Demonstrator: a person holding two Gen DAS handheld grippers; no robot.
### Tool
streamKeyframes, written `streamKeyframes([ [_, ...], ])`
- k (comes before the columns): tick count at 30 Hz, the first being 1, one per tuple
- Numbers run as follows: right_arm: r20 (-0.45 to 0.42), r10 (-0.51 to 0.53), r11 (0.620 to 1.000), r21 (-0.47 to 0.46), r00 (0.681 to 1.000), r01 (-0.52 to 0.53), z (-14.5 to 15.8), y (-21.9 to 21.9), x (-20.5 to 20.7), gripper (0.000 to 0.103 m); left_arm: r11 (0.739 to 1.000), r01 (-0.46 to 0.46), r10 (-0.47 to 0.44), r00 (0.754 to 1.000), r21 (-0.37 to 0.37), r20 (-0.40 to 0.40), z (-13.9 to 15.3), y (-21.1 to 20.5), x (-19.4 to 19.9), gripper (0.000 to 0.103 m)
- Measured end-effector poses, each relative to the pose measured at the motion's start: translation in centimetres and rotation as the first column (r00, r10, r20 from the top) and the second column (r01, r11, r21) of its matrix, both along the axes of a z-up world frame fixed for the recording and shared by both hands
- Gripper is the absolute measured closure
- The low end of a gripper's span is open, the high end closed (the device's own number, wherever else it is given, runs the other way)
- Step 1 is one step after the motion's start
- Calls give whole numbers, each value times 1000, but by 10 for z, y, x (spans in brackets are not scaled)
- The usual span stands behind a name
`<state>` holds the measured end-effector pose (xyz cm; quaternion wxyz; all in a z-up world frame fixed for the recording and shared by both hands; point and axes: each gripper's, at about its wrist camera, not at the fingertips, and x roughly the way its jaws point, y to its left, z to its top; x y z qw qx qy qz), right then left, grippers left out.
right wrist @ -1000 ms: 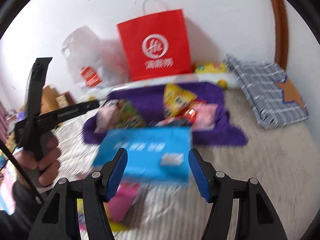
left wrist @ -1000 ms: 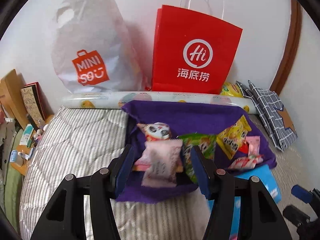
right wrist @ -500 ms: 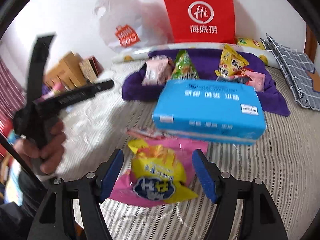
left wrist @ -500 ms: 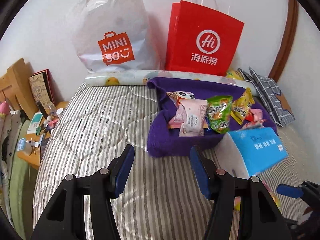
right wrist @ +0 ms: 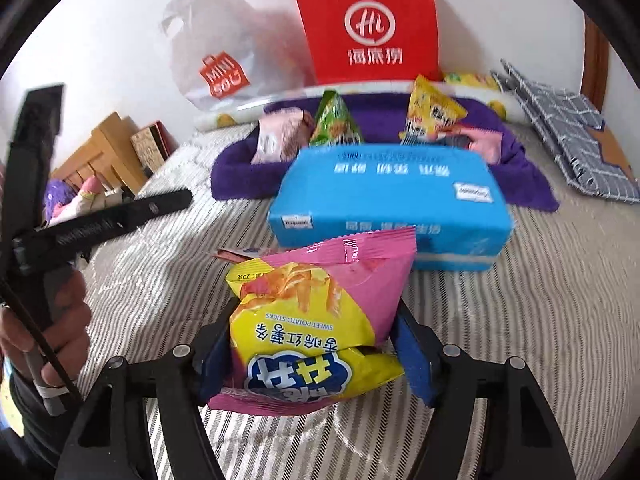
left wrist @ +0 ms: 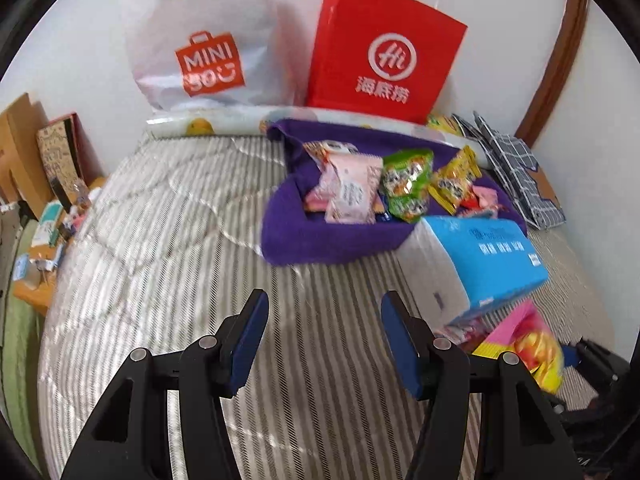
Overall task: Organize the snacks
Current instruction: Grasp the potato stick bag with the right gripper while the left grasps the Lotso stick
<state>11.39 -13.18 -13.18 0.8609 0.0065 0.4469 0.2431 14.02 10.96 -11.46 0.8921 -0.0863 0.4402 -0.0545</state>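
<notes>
Striped grey-and-white bedding [left wrist: 168, 264] covers the bed, with a white wall behind. Against that wall stand a white plastic bag [left wrist: 204, 36] printed "MINISO" in orange and a red paper bag [right wrist: 366, 20] bearing a round "Hi" logo above white Chinese characters. A purple towel [left wrist: 324, 236] holds small snack packets in pink, green and yellow. Just in front of it lies a blue tissue pack [right wrist: 392, 204], its white lettering too blurred to read. The left gripper [left wrist: 322, 322] hangs over bare bedding with its blue pads apart and nothing between them. The right gripper [right wrist: 316, 344] has its jaws spread around a pink-and-yellow snack bag [right wrist: 316, 320] marked "SWEET POTATO STICKS" and "20g", which lies on the bedding; whether the pads press it is unclear.
</notes>
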Motion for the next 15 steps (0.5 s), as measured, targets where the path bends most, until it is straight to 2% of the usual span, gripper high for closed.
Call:
streamKeyframes([
  [7,0,-99,995,8,995,99,1,-44,1,33,996,93,-93,996,-13,-17,-5,-34,6,45],
  [11,-30,-151,988,12,988,151,2,-75,1,33,987,159,-159,987,-1,-15,-7,-58,10,45],
  [15,-19,-186,983,2,982,186,4,-96,-2,33,975,219,-220,974,-30,-43,-13,-76,17,45],
])
